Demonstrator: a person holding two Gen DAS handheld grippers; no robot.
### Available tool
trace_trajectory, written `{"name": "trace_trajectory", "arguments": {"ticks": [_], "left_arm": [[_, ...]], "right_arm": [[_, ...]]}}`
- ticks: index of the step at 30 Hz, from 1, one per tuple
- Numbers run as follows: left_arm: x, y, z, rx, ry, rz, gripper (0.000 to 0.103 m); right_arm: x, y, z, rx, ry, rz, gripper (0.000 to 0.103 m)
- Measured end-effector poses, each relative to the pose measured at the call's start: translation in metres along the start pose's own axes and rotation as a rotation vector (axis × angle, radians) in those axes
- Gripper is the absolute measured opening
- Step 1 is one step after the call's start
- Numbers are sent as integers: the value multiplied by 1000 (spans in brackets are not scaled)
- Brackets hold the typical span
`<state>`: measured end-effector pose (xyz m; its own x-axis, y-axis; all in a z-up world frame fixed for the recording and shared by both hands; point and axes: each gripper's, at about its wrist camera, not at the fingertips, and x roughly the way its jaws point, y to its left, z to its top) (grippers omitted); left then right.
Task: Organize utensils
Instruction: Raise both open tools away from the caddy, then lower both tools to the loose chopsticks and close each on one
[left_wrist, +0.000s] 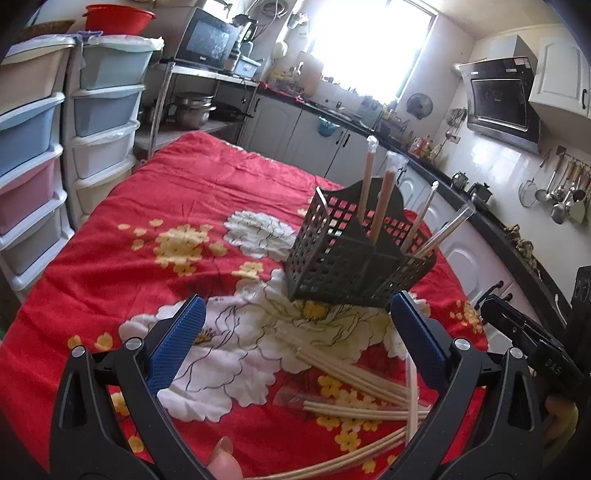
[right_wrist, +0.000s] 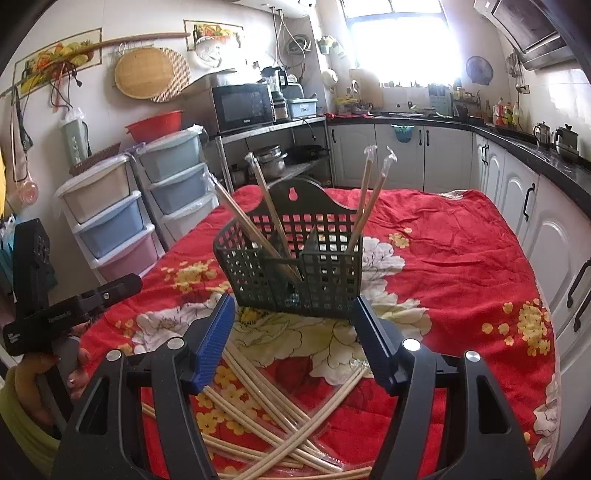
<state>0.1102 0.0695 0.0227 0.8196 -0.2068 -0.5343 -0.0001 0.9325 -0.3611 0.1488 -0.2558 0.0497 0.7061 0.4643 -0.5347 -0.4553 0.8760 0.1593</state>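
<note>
A dark green slotted utensil basket (left_wrist: 354, 254) stands on the red flowered cloth (left_wrist: 207, 192), holding several wrapped chopstick pairs upright (left_wrist: 382, 199). It also shows in the right wrist view (right_wrist: 295, 273). Several loose wrapped chopsticks (left_wrist: 354, 380) lie crossed on the cloth in front of it, and they show in the right wrist view too (right_wrist: 273, 417). My left gripper (left_wrist: 295, 339) is open and empty above the loose chopsticks. My right gripper (right_wrist: 295, 339) is open and empty above the same pile, facing the basket.
Plastic drawer towers (left_wrist: 66, 122) stand left of the table. White kitchen cabinets with a black counter (right_wrist: 517, 170) run along the right and back. A microwave (right_wrist: 242, 105) sits on a metal shelf. The other gripper's body shows at each view's edge (right_wrist: 48, 314).
</note>
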Motion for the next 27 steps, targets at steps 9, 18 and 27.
{"name": "trace_trajectory", "arguments": {"ticks": [9, 18, 27], "left_arm": [[7, 8, -20, -17, 66, 12, 92], [21, 7, -48, -30, 174, -35, 92], [38, 9, -74, -108, 325, -145, 68]], "right_arm": [[15, -6, -19, 7, 62, -26, 64], [28, -20, -32, 43, 122, -57, 64], [37, -30, -42, 56, 170, -78, 64]]}}
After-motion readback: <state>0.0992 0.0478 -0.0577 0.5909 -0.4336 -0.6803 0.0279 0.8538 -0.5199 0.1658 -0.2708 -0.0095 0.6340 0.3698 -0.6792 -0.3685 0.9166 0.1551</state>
